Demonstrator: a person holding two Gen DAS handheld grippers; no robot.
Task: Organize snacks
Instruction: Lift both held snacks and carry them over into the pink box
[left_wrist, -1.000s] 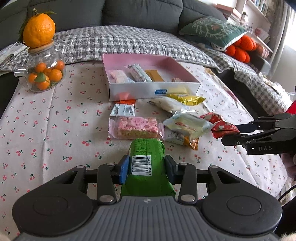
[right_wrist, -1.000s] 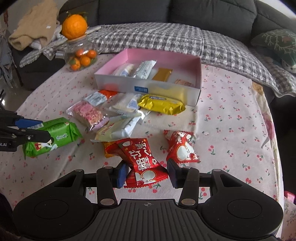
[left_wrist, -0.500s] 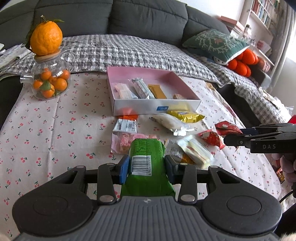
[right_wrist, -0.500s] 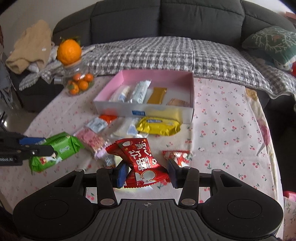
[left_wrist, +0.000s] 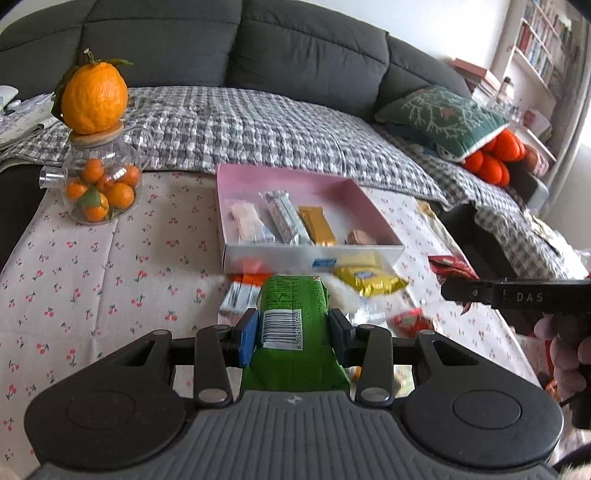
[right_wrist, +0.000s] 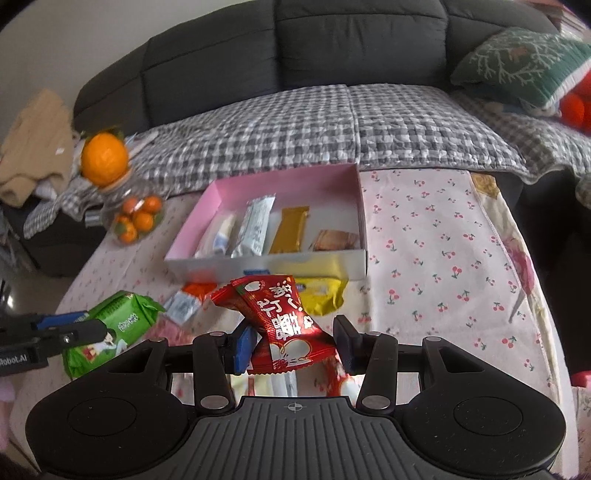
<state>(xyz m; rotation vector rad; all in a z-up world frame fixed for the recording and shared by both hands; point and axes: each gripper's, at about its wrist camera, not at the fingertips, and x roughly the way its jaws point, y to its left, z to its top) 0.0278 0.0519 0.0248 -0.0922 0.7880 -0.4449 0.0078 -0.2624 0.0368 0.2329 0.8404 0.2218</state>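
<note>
My left gripper (left_wrist: 292, 334) is shut on a green snack packet (left_wrist: 293, 314) and holds it above the table, in front of the pink box (left_wrist: 258, 179). My right gripper (right_wrist: 293, 341) is shut on a red snack packet (right_wrist: 280, 317), also held up short of the pink box (right_wrist: 295, 184). The box holds several bars: a pale one (left_wrist: 245, 221), a silver one (left_wrist: 286, 218), a gold one (left_wrist: 317, 225) and a small brown one (left_wrist: 358, 236). The green packet also shows in the right wrist view (right_wrist: 110, 328). The red packet also shows in the left wrist view (left_wrist: 452, 266).
Loose snacks lie before the box: a yellow packet (left_wrist: 369, 280), an orange-and-white packet (left_wrist: 240, 291), another red packet (left_wrist: 410, 319). A glass jar of small oranges (left_wrist: 99, 184) with a big orange on top (left_wrist: 94, 98) stands at the left. A sofa with a checked blanket (left_wrist: 277, 125) is behind.
Both grippers have risen and moved forward toward the pink box, each still holding its packet. The snacks on the table now lie lower and nearer in both views.
</note>
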